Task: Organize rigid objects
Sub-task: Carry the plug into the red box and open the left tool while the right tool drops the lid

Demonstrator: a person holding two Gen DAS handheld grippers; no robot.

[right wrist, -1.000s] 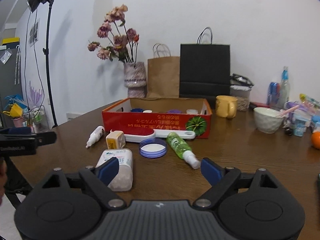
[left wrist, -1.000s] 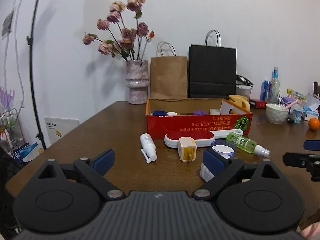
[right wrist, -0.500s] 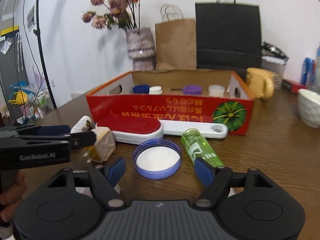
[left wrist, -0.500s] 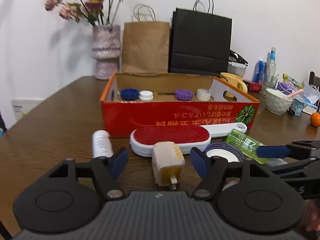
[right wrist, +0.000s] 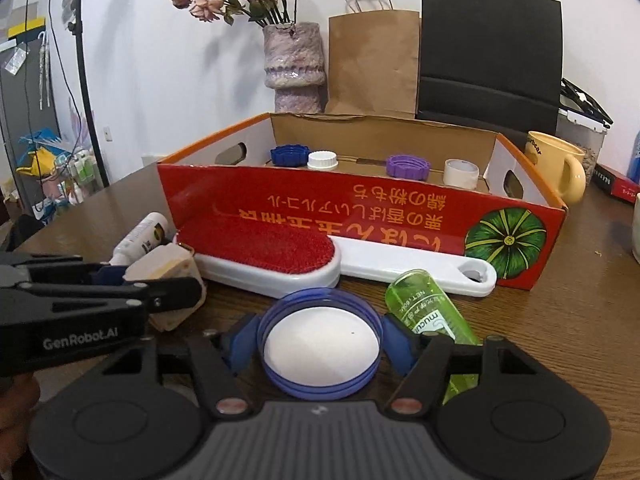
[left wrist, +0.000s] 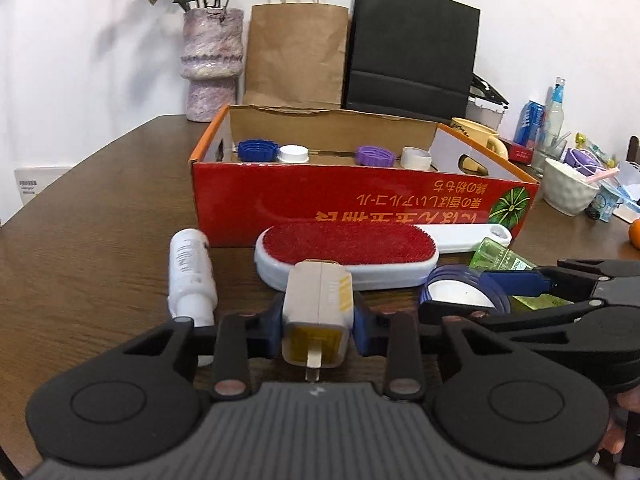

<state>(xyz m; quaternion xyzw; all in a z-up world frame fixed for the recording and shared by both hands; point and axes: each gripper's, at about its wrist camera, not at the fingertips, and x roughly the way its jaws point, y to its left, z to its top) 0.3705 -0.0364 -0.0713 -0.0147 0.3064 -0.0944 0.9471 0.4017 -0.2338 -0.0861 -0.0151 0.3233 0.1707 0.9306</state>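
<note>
My left gripper (left wrist: pixel 318 326) is shut on a beige and yellow plug adapter (left wrist: pixel 318 312) on the table; it also shows in the right wrist view (right wrist: pixel 164 276). My right gripper (right wrist: pixel 320 340) is shut on a blue-rimmed round lid (right wrist: pixel 320 346), seen in the left wrist view too (left wrist: pixel 460 294). A red lint brush with a white handle (left wrist: pixel 348 254) lies in front of the red cardboard box (left wrist: pixel 360 204), which holds several caps. A white bottle (left wrist: pixel 190 272) lies left, a green spray bottle (right wrist: pixel 428 312) right.
Behind the box stand a flower vase (left wrist: pixel 212 64), a brown paper bag (left wrist: pixel 296 56) and a black bag (left wrist: pixel 412 52). A yellow mug (right wrist: pixel 556 164), a white bowl (left wrist: pixel 568 192) and small clutter sit at the right.
Both grippers moved forward and down to the table. The left closed on the plug adapter and the right closed on the blue lid.
</note>
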